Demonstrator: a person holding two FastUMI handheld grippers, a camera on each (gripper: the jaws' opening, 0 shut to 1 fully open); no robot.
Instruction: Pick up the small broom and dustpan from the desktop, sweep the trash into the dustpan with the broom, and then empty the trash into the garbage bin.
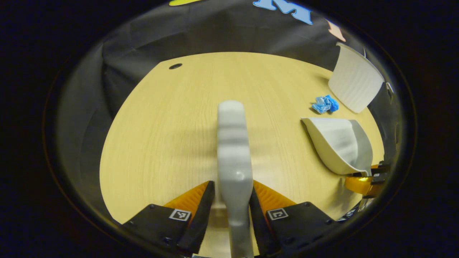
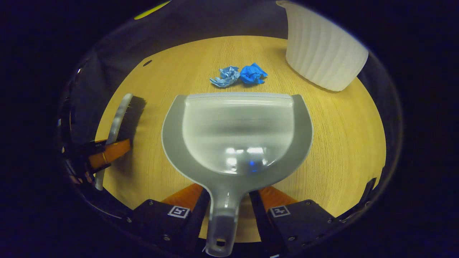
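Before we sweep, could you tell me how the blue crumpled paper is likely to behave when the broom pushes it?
The blue crumpled paper looks light, so the broom may flick it. Its two loose wads may separate rather than roll cleanly.

A staged recording booth, not a lived-in room. A pale wood-grain desk (image 1: 172, 136) with a rounded edge and a small dark cable hole (image 1: 175, 66) stands against a black cloth wall (image 1: 215, 32). A white ribbed bin (image 2: 322, 50) sits on the desk.
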